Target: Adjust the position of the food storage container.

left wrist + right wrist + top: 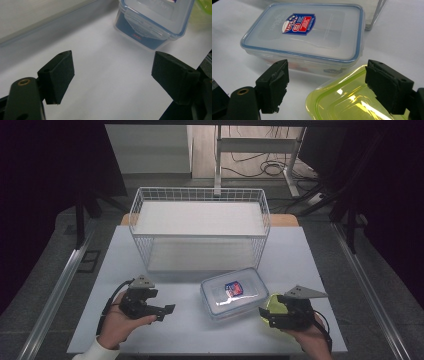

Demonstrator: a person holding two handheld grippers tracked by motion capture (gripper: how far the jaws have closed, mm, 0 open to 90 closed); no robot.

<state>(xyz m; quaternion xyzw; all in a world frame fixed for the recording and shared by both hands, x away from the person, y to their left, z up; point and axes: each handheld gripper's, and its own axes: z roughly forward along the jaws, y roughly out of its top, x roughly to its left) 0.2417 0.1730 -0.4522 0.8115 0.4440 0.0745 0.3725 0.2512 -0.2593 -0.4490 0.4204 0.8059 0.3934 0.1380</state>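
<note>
High view: left gripper at nine o'clock of the blue-rimmed box, right gripper over the green container at four — both gaping, empty, poised to grasp.

This looks like a lab or test workroom set up for recording, not a home. Ahead of the two hand-held grippers, a plain white table carries a bare wire basket and little else. Beyond the basket, loose cables trail over a wooden floor around the metal legs of a desk frame. To either side of the grippers, aluminium rails run along the table's edges, and dark curtains close off the space.
</note>
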